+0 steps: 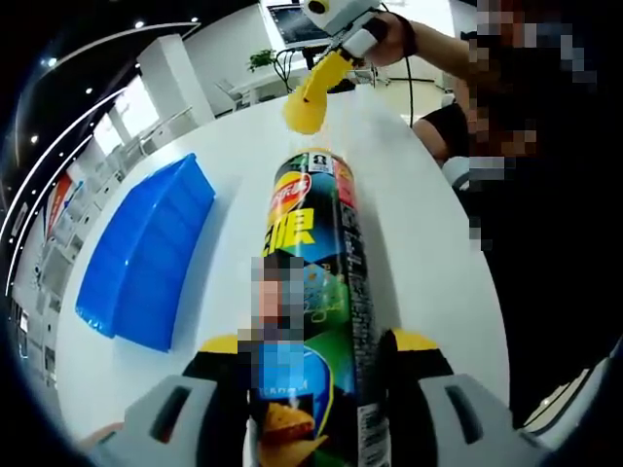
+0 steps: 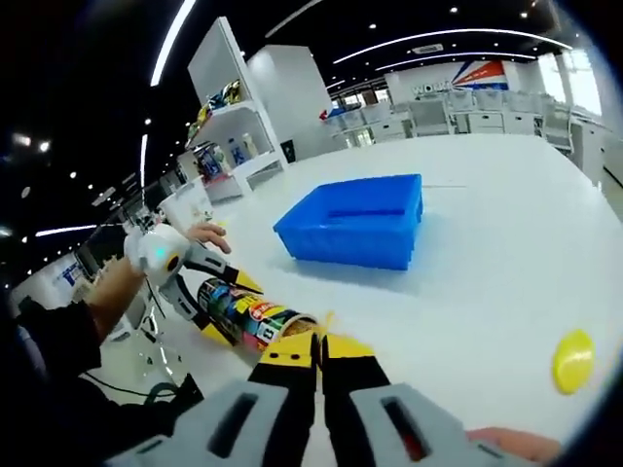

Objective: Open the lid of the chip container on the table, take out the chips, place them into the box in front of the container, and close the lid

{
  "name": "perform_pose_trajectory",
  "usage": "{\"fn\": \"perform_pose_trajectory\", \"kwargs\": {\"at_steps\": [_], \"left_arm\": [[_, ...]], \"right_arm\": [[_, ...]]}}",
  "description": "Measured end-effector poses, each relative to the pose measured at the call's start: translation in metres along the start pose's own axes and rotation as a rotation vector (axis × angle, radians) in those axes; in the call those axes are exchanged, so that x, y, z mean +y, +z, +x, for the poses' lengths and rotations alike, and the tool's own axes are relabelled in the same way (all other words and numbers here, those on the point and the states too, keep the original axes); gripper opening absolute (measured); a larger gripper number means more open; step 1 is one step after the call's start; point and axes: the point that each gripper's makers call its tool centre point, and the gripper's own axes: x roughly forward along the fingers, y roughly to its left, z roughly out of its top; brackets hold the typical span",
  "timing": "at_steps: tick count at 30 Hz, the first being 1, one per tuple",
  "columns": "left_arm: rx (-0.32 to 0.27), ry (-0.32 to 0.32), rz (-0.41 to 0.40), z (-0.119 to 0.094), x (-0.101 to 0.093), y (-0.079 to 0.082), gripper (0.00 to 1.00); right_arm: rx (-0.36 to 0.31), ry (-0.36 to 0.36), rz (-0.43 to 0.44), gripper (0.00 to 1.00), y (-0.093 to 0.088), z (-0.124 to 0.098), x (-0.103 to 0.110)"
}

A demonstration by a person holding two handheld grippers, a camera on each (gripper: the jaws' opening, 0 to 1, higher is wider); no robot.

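A chip can [image 1: 313,282] with a dark, colourful label lies along the left gripper view, its open mouth pointing away. My left gripper [image 1: 316,341] is shut on its lower body. In the right gripper view the same can [image 2: 255,321] lies tilted, clamped by the left gripper [image 2: 226,304]. My right gripper [image 2: 317,342] has its jaws pressed together just past the can's mouth; a thin yellow sliver shows at the tips, and I cannot tell what it is. That right gripper [image 1: 310,102] hangs beyond the can's mouth. A blue box [image 1: 146,253] [image 2: 355,229] stands on the white table [image 2: 487,282]. The yellow lid [image 2: 572,360] lies on the table.
A person in dark clothes [image 1: 545,195] stands along the table's edge at the right of the left gripper view. White shelving [image 2: 229,117] and chairs [image 2: 467,107] stand beyond the table. Bare tabletop [image 1: 419,224] lies between the can and the box.
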Motion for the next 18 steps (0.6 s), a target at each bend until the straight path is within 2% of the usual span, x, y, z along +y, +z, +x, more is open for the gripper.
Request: {"fn": "perform_pose_trajectory", "kwargs": {"at_steps": [5,8,14,15,18], "left_arm": [[0.001,-0.002,-0.002,0.001,0.001,0.000,0.56],[0.003,-0.002,-0.002,0.001,0.002,-0.001,0.56],[0.004,-0.003,-0.002,0.001,0.002,-0.001,0.56],[0.005,-0.003,-0.002,0.001,0.002,-0.001,0.56],[0.008,-0.005,-0.004,0.001,0.002,-0.001,0.56]], "right_arm": [[-0.057,-0.013,-0.058,0.03,0.038,-0.006,0.007],[-0.068,-0.011,-0.097,0.03,0.058,-0.006,0.016],[-0.125,-0.056,-0.222,0.03,0.106,0.000,0.028],[-0.125,-0.060,-0.229,0.03,0.109,0.001,0.028],[-0.158,-0.093,-0.293,0.03,0.137,0.008,0.030]]}}
